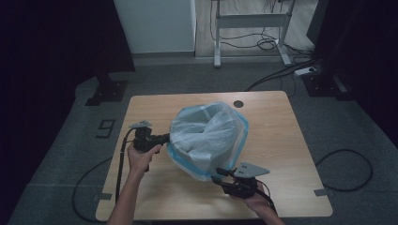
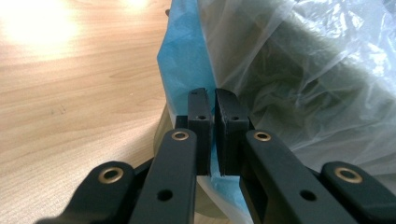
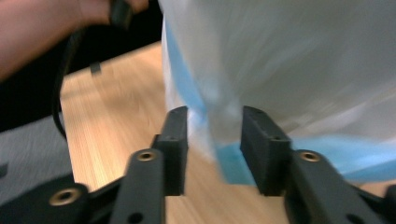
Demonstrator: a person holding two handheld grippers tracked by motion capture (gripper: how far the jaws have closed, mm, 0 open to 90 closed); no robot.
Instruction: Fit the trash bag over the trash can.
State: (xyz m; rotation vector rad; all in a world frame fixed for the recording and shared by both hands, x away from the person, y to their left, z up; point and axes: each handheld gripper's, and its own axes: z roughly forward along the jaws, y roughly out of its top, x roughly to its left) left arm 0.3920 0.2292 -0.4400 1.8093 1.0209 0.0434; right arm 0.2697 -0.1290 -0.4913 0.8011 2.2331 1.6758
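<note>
A clear plastic bag with a blue rim stands puffed up in the middle of the wooden table, draped over something dark inside. My left gripper meets the bag's left side, and in the left gripper view its jaws are shut on the blue edge of the bag, pinching a fold at the gripper. My right gripper is at the bag's near lower corner. In the right gripper view the gripper stands open with the bag's blue-edged plastic between the jaws, blurred.
The table has a round cable hole at its far edge. Cables trail on the grey floor around it, and a desk frame stands behind. Bare wood lies to the bag's right and near left.
</note>
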